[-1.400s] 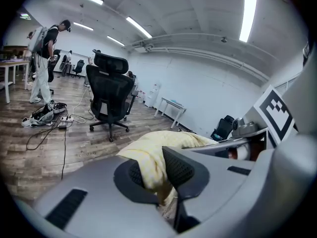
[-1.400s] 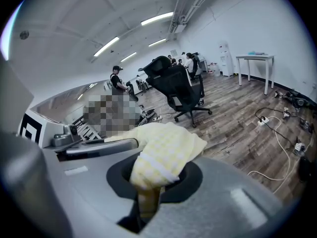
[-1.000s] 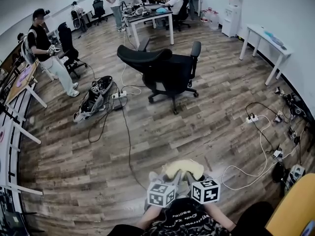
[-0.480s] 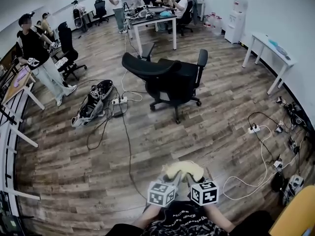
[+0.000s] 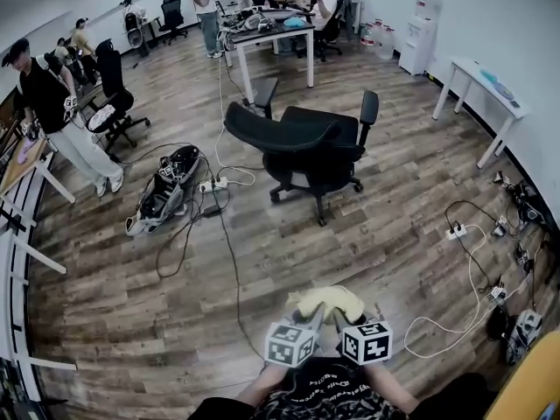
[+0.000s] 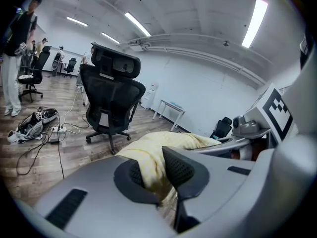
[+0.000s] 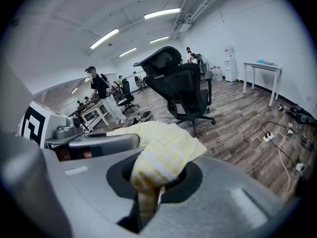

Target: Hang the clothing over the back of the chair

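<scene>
The left hand-held gripper (image 6: 156, 171) is closed on one part of the pale yellow clothing (image 6: 148, 155), and the right hand-held gripper (image 7: 152, 178), just beside it, is closed on another part of the same cloth. The clothing lies bunched between the two and a little in front of their jaws. The black chair (image 5: 306, 143) stands well ahead of both, apart from the clothing, on the wooden floor (image 5: 394, 234).
</scene>
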